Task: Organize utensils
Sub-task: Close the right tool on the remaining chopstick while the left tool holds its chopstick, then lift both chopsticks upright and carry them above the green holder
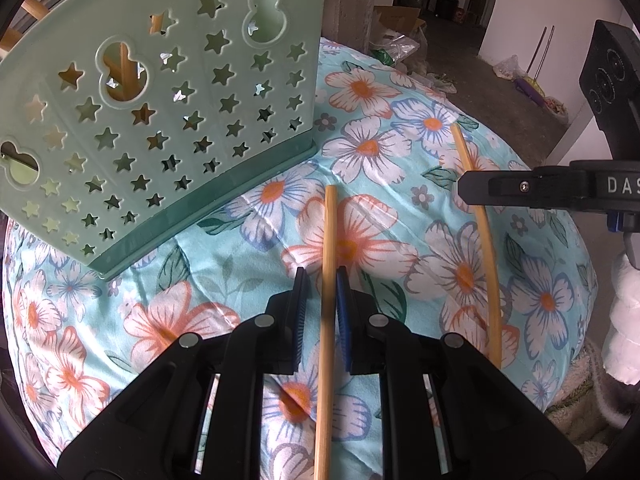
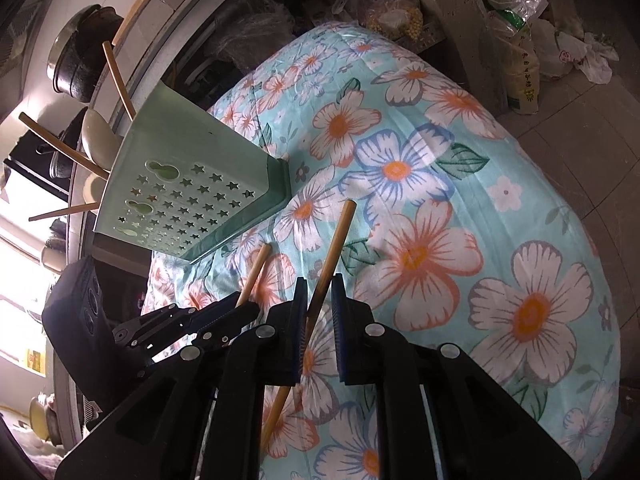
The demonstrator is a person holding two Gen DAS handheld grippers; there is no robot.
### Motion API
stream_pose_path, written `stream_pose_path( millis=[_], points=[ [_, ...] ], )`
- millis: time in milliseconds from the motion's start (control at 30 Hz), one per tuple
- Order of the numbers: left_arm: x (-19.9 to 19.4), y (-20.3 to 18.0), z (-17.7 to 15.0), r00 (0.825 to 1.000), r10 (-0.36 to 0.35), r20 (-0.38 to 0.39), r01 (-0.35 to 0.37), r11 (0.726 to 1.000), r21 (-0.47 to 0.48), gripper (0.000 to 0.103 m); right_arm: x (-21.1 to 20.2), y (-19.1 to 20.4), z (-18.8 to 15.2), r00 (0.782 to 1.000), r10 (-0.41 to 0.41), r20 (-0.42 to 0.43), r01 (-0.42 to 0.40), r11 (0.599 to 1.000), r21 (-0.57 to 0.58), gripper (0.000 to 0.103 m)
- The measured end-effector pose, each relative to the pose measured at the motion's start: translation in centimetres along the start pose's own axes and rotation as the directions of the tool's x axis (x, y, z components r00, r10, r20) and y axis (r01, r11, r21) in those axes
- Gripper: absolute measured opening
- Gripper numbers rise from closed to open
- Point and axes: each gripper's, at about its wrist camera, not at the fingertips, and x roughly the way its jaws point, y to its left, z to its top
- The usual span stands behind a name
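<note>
Left tool (image 1: pixel 320 280) pinching one chopstick (image 1: pixel 326 300), right tool (image 2: pixel 319 284) pinching another chopstick (image 2: pixel 328 256), both above the flowered table (image 1: pixel 540 280). Green holder (image 1: pixel 160 120) standing near the far left edge, a few sticks already poking out. Thin, smooth sticks held near mid-length: likely to swivel or slip. Could catch on the holder's rim or tip the light holder off the soft cloth.

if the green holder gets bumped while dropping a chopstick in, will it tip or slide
Probably tips easily: the green holder looks like thin, perforated plastic, so likely light, and it is tall. It stands on a soft floral cloth, an uneven footing, so it may rock rather than slide.
</note>
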Motion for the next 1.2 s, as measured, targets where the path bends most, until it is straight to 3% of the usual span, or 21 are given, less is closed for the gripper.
stream_pose_path(
  millis=[100, 333, 633, 933, 1067, 1200],
  points=[
    [-0.1, 0.0, 0.3, 1.0, 0.006, 0.004, -0.006, 1.0, 0.004, 0.006, -0.7, 0.0, 0.1, 1.0, 0.003, 0.02, -0.003, 1.0, -0.002, 0.012],
    [-1.4, 0.9, 1.5, 0.999, -0.006, 0.051, 0.006, 1.0, -0.009, 0.006, -2.0, 0.1, 0.1, 0.998, 0.009, 0.061, -0.008, 1.0, -0.006, 0.011],
    [-5.3, 3.5, 3.6, 0.983, -0.054, 0.176, 0.062, 0.997, -0.041, 0.006, -3.7, 0.9, 0.4, 0.993, 0.003, 0.117, 0.0, 0.999, -0.032, 0.01],
    [-10.9, 7.4, 4.9, 0.937, -0.099, 0.336, 0.132, 0.988, -0.075, 0.006, -7.1, 2.8, 1.7, 0.975, 0.009, 0.221, 0.012, 0.996, -0.089, 0.007],
    [-13.3, 9.5, 5.3, 0.906, -0.102, 0.411, 0.149, 0.985, -0.084, 0.006, -9.3, 4.5, 3.3, 0.957, 0.024, 0.288, 0.017, 0.99, -0.139, 0.006],
    [-14.6, 11.2, 5.4, 0.888, -0.094, 0.449, 0.15, 0.984, -0.092, 0.006, -10.7, 6.4, 4.6, 0.94, 0.049, 0.337, 0.02, 0.98, -0.197, 0.006]
  ],
)
